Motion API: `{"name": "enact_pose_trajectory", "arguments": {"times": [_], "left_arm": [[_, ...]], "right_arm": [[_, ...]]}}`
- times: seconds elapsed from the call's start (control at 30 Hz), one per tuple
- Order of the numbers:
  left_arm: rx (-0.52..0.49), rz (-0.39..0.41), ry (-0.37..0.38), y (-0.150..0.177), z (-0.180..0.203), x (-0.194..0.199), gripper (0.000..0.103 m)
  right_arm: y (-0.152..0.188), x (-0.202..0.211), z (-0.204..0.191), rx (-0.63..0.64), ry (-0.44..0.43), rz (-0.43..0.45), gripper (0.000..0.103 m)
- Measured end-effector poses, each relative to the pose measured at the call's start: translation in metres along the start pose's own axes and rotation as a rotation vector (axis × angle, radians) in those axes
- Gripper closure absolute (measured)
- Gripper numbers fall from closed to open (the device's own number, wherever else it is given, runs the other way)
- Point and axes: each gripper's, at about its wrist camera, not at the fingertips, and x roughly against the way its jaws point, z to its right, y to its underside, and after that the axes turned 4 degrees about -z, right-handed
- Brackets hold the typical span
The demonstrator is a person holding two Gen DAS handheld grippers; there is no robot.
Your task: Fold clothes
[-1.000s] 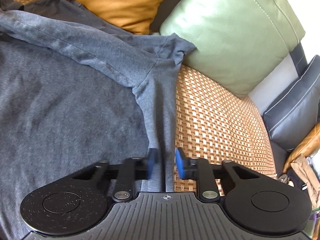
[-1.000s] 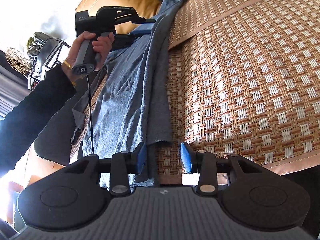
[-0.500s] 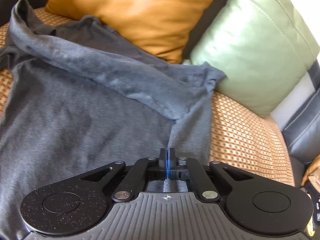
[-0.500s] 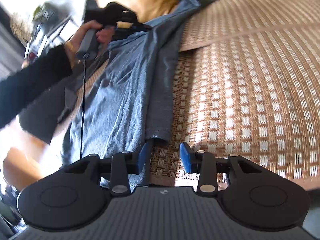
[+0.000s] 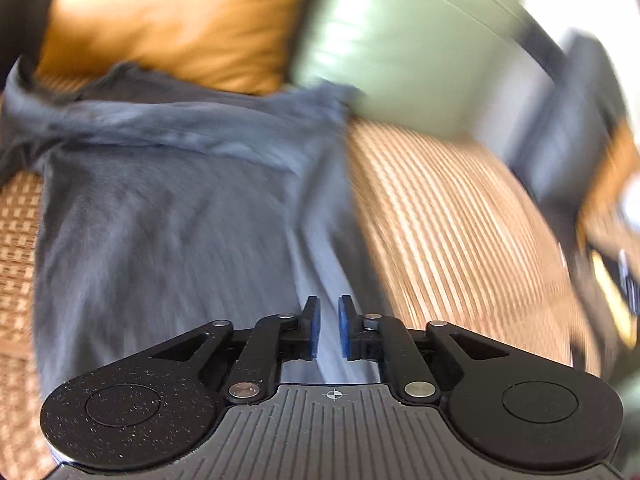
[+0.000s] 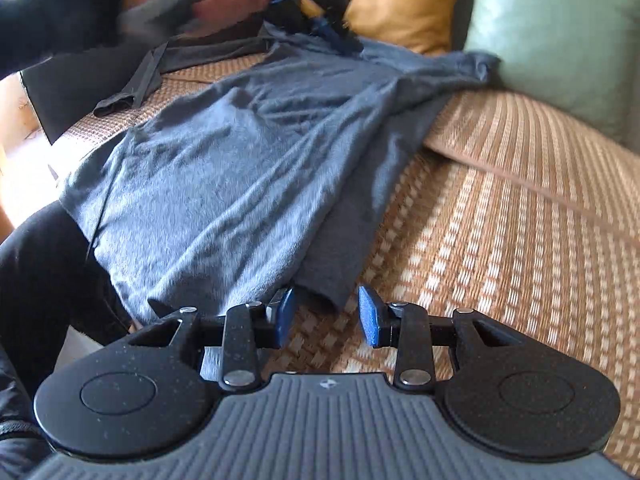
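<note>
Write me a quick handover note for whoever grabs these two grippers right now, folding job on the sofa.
Left gripper: jaws opening, pads apart, nothing pinched; grey shirt cloth shows behind the gap.
Right gripper: jaws open, empty, poised at the shirt's near hem corner.
Grey shirt: spread on the woven sofa mat, one side panel folded over its body, a sleeve bunched by the green cushion. A darker garment lies beyond it.
Done: first side fold laid in, it seems.
Left: smooth that sleeve, fold the other side, then fold lengthwise; the darker garment looks unfolded.
</note>
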Motion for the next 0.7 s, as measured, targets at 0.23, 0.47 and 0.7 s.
{"name": "enact_pose_trajectory", "arguments": {"times": [0.23, 0.47, 0.7], "left_arm": [[-0.329, -0.099, -0.038, 0.125, 0.071, 0.041, 0.051], [-0.556, -0.059, -0.116, 0.203, 0.137, 0.04, 0.047], [-0.702, 0.025, -0.25, 0.219, 0.175, 0.017, 0.041]], "right_arm": [[-0.014, -0.002, 0.002, -0.045, -0.028, 0.024, 0.097], [-0.019, 0.02, 0.023, -0.251, -0.135, 0.073, 0.101], [-0.018, 0.04, 0.04, -0.375, -0.169, 0.124, 0.103]]}}
